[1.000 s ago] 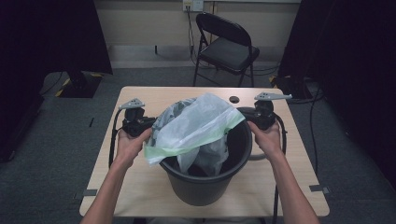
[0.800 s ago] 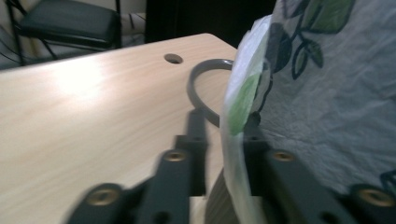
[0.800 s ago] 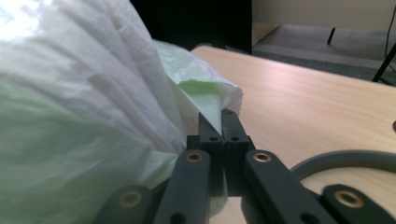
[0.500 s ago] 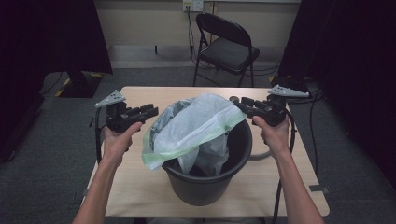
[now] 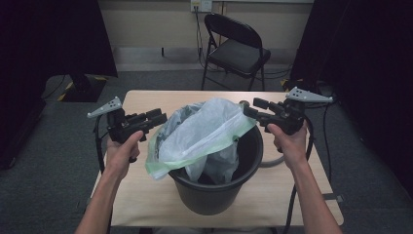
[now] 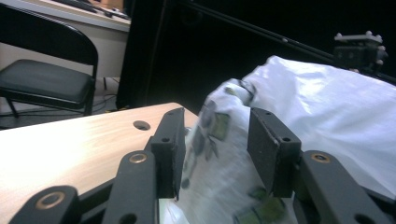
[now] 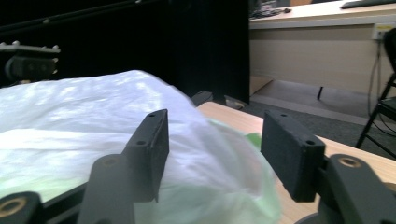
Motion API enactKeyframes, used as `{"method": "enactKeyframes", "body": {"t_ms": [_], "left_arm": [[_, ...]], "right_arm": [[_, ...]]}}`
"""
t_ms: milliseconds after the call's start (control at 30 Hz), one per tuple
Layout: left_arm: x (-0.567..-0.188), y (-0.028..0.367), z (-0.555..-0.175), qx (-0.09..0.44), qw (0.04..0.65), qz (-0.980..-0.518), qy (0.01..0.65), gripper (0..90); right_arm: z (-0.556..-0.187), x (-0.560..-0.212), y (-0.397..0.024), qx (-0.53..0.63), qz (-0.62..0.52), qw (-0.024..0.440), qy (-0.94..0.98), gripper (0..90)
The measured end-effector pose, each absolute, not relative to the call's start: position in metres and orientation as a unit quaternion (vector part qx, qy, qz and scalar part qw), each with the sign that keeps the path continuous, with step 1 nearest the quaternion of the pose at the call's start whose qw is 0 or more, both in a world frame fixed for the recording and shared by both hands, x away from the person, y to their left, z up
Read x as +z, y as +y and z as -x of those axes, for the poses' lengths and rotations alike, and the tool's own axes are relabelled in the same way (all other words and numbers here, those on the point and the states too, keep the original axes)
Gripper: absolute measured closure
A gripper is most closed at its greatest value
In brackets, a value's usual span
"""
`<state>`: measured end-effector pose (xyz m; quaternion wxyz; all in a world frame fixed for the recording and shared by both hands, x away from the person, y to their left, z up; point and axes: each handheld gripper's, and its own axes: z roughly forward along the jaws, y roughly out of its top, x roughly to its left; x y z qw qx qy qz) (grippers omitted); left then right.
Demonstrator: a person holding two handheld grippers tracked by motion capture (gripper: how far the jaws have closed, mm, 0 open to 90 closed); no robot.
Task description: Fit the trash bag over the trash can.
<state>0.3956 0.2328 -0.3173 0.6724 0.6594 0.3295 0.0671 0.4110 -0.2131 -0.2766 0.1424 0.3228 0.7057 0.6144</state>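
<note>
Since a second ago: both tools off the bag's rim, drawn outward and lifted; jaws just been opening. Left tool (image 5: 157, 117) released, just left of the bag (image 5: 204, 134), nothing pinched. Right tool (image 5: 249, 108) released too, near the bag's right edge, pads clear of it. Bag sits loosely in the bucket (image 5: 214, 195) on the worktop (image 5: 146, 204), green hem draped over the left rim, top puffed above it. Bucket's inside mostly hidden by plastic. Chair (image 5: 236, 51) beyond.
</note>
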Motion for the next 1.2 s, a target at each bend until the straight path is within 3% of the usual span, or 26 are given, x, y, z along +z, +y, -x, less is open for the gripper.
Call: {"method": "enactKeyframes", "body": {"t_ms": [200, 300, 367, 433, 533, 567, 900, 1000, 1200], "left_arm": [[-0.313, 0.244, -0.384, 0.066, 0.679, -0.659, 0.316, 53.2], [-0.308, 0.243, -0.387, 0.068, 0.691, -0.648, 0.313, 52.3], [-0.307, 0.237, -0.391, 0.063, 0.685, -0.656, 0.309, 51.5], [-0.309, 0.227, -0.393, 0.063, 0.676, -0.665, 0.312, 51.3], [-0.313, 0.218, -0.394, 0.048, 0.674, -0.670, 0.307, 53.1], [-0.314, 0.216, -0.394, 0.046, 0.675, -0.670, 0.306, 53.4], [-0.311, 0.208, -0.393, 0.059, 0.666, -0.677, 0.308, 55.6], [-0.310, 0.211, -0.391, 0.062, 0.671, -0.672, 0.306, 64.6], [-0.307, 0.215, -0.386, 0.081, 0.668, -0.675, 0.302, 73.6]], "right_arm": [[-0.402, -0.278, -0.208, 0.608, -0.307, 0.132, 0.721, 35.9], [-0.402, -0.282, -0.207, 0.597, -0.312, 0.132, 0.727, 38.4], [-0.402, -0.285, -0.209, 0.600, -0.302, 0.127, 0.730, 57.8], [-0.401, -0.286, -0.212, 0.602, -0.302, 0.127, 0.728, 70.6], [-0.400, -0.287, -0.218, 0.607, -0.297, 0.134, 0.725, 80.6], [-0.399, -0.287, -0.222, 0.613, -0.296, 0.131, 0.720, 89.0], [-0.395, -0.294, -0.237, 0.611, -0.297, 0.135, 0.721, 90.0], [-0.397, -0.303, -0.240, 0.607, -0.300, 0.131, 0.724, 90.0], [-0.400, -0.326, -0.237, 0.589, -0.301, 0.119, 0.740, 90.0]]}}
